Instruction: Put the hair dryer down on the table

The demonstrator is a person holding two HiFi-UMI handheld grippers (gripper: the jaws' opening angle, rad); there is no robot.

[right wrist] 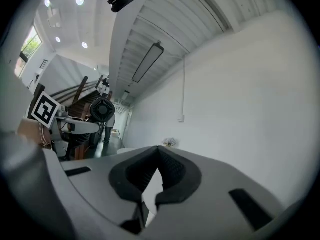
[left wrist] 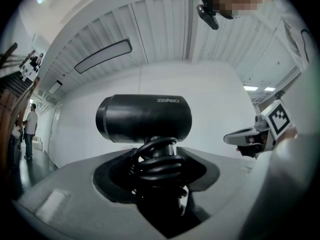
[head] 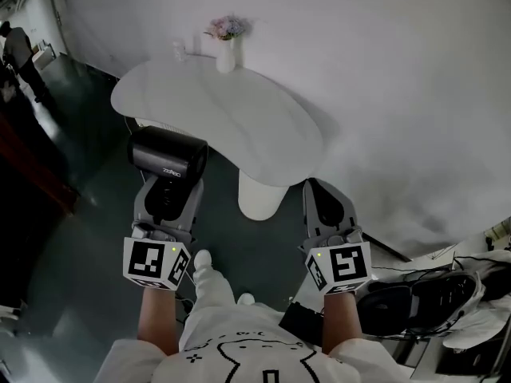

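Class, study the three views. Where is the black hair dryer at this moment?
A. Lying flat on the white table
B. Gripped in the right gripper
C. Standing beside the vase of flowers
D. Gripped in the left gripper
D: the hair dryer stands with its cord-wrapped handle clamped between the jaws of the left gripper, not resting on the white table, while the right gripper is shut on nothing.

The scene holds one hair dryer (head: 168, 156), one table (head: 263, 134), one vase (head: 227, 56) at the table's twelve o'clock, and two grippers: left gripper (head: 169, 187), right gripper (head: 318, 188).
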